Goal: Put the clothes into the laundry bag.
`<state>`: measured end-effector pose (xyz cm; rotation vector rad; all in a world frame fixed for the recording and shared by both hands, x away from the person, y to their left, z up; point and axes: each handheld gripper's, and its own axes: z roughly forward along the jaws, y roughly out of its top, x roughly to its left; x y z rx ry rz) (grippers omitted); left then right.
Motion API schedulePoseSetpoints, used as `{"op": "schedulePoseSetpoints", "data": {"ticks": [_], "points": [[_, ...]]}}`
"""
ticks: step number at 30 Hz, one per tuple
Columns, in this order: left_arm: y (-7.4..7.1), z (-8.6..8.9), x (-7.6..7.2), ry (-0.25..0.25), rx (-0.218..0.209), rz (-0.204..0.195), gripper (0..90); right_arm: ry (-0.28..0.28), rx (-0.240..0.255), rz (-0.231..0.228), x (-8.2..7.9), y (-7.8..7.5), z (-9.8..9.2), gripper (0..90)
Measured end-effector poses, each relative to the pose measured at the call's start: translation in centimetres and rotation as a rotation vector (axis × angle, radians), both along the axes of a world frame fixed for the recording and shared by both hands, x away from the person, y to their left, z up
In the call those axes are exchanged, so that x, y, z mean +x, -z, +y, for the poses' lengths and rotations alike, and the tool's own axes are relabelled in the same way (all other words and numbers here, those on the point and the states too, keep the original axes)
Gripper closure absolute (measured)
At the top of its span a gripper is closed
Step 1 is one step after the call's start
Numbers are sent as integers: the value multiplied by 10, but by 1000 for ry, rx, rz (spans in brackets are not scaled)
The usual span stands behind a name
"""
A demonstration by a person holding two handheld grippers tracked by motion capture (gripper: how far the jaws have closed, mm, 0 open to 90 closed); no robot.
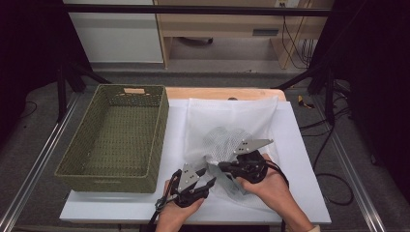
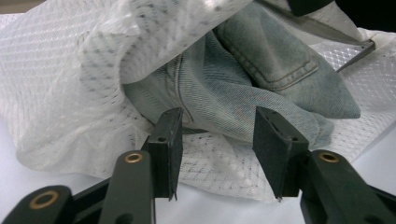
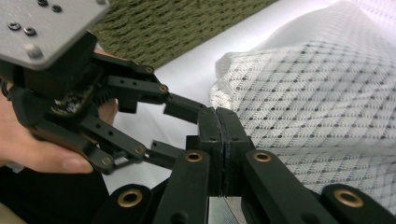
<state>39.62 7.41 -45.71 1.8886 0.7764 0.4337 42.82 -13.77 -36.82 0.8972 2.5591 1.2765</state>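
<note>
Left gripper hovers unclenched, faded blue denim garment dead ahead inside the white mesh laundry bag; right gripper pinches the bag's mouth edge (lifting it).

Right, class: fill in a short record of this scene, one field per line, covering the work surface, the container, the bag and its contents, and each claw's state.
Surface: white table
Container: green woven basket, at the table's left
Bag: white mesh bag, lying right of the basket
Contents: faded blue jeans, showing at the bag's opening
Left claw: jaws apart, aimed at the jeans, pads not pressing on them
Right claw: jaws shut together at the mesh bag's edge; whether mesh is pinched between them cannot be told
</note>
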Motion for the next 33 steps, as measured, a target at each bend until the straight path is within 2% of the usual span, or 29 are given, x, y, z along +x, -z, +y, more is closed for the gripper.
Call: {"op": "schedulePoseSetpoints", "data": {"ticks": [3, 9, 13, 18, 24, 31, 33], "points": [[1, -1, -1, 3, 6, 5, 571, -22, 16, 4, -2, -2, 7, 900], [6, -6, -4, 28, 24, 21, 603, -37, 48, 8, -8, -5, 8, 900], [8, -10, -5, 46, 23, 31, 642, -12, 21, 9, -8, 1, 0, 900], [12, -17, -5, 86, 45, 50, 674, 14, 13, 7, -6, 9, -9, 900], [17, -26, -2, 108, 61, 71, 716, 28, 8, 4, -6, 13, -14, 899], [19, -38, 6, 106, 65, 72, 764, 35, 0, 4, -5, 13, -18, 898], [19, -40, 9, 93, 51, 75, 788, 36, 0, 3, -6, 13, -18, 899]]}}
